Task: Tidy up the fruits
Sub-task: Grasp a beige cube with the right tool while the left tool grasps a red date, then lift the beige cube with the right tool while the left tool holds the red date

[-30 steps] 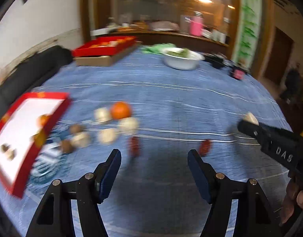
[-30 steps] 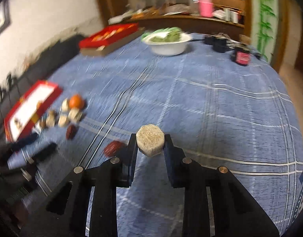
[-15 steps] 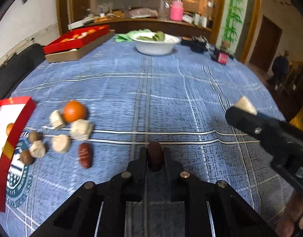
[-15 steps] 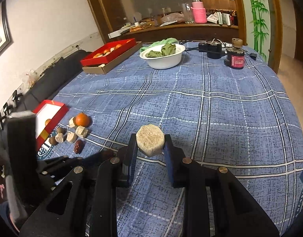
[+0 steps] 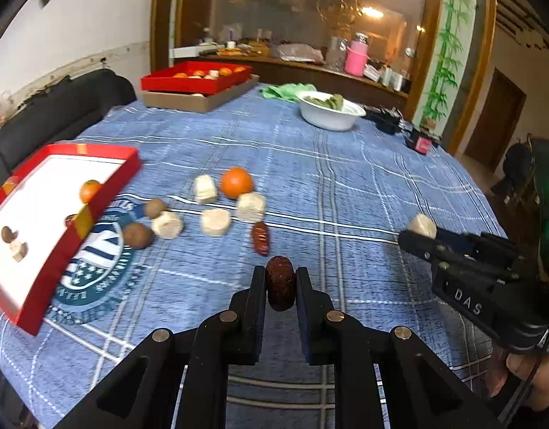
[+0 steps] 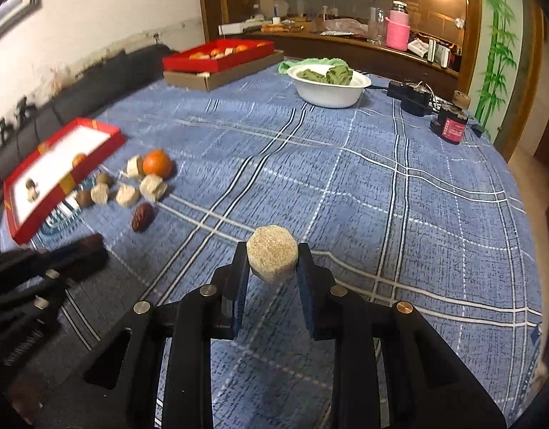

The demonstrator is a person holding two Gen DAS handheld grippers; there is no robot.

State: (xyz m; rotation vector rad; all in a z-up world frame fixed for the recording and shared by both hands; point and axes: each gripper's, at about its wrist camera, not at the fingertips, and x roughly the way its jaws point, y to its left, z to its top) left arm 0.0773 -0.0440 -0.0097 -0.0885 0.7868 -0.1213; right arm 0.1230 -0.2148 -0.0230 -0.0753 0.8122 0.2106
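left gripper (image 5: 280,287) is clamped on a dark red date (image 5: 280,282), pinched across its narrow middle and held clear of the blue checked tablecloth (image 5: 346,186). right gripper (image 6: 272,262) is clamped on a pale octagonal cake (image 6: 272,258), gripped on two opposite flat sides, likewise off the cloth. remaining items lie loose near the red tray (image 5: 106,182) at the left of the table: an orange (image 5: 236,182), four more pale cakes, two brown round fruits, and a second date (image 5: 260,238) just short of the held one. the tray already carries a small orange and a few small pieces. handling judgement: the date appears light, wrinkled and slightly yielding, so a moderate pinch across the waist should hold without slip; the skin may be tacky on release. the cake looks light, dry and crumbly at its edges; the flat faces are the proper hold and excess pressure could chip it. the orange is rounder and heavier, likely to roll, and best taken across its widest part. legible writing: "das" on the body of the right gripper as seen from the left wrist. a round blue printed emblem (image 5: 95,268) shows on the cloth beside the tray; its lettering is too blurred to read. a far red box (image 5: 195,78) and white bowl (image 5: 328,114) carry no readable marks.
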